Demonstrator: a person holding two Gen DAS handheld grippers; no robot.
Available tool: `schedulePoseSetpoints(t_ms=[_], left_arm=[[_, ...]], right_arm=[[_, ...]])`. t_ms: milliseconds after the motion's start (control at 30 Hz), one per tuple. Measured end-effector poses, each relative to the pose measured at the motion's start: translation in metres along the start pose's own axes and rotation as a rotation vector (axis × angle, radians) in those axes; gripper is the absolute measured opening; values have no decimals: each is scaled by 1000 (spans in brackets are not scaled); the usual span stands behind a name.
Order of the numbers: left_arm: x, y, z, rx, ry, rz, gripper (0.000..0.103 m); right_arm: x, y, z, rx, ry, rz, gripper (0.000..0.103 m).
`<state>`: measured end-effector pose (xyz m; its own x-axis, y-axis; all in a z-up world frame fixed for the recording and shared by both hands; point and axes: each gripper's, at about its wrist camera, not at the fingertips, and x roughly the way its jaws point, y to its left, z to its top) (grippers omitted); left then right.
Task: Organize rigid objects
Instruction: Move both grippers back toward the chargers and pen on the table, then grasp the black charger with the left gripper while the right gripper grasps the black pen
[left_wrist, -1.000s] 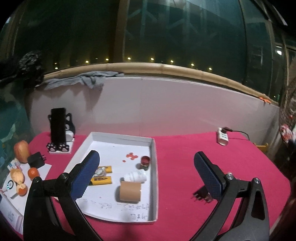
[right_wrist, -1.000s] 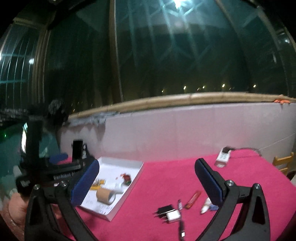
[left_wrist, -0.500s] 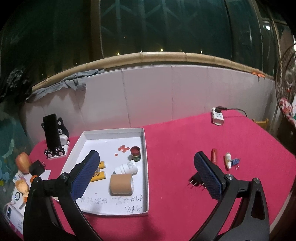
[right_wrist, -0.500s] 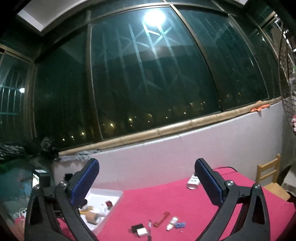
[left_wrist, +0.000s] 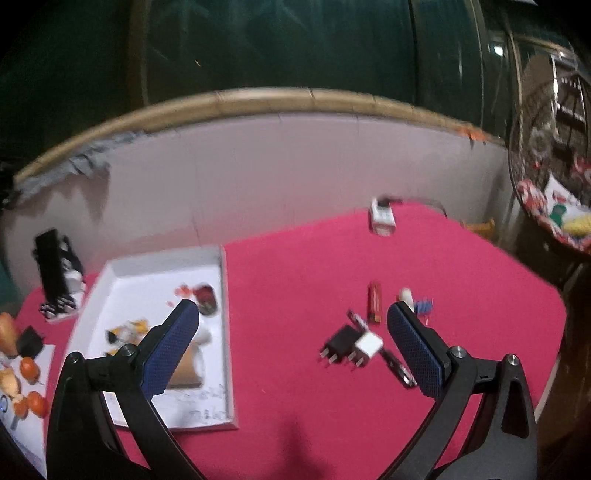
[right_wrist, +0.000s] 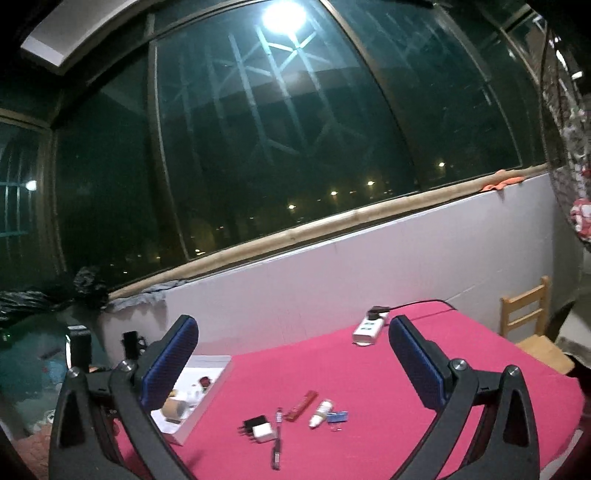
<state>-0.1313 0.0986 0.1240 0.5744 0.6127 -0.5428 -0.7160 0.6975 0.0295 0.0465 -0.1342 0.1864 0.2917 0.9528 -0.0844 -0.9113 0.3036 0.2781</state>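
Red cloth is covering the counter (left_wrist: 295, 266), and the loose pieces are lying in the lower middle of both views: black plug (left_wrist: 338, 345) touching white charger (left_wrist: 365, 347), red lighter (left_wrist: 374, 302) just beyond. Left gripper (left_wrist: 291, 339) and right gripper (right_wrist: 291, 360) are hovering above, jaws apart and holding nothing. Judging by the half-filled white tray (left_wrist: 225, 332) at lower left, lowering squarely over one plug body, not its prongs, should be serving best.

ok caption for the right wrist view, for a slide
Open right gripper above red table; chargers, pen and lighter lie beside white tray.
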Motion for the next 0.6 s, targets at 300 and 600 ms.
schedulePoseSetpoints(t_ms=[300, 600], left_arm=[[114, -14, -21, 26, 274, 39, 103], [161, -25, -15, 152, 289, 110, 103]], right_arm=[[17, -38, -22, 66, 80, -54, 103], [32, -78, -39, 190, 151, -83, 103]])
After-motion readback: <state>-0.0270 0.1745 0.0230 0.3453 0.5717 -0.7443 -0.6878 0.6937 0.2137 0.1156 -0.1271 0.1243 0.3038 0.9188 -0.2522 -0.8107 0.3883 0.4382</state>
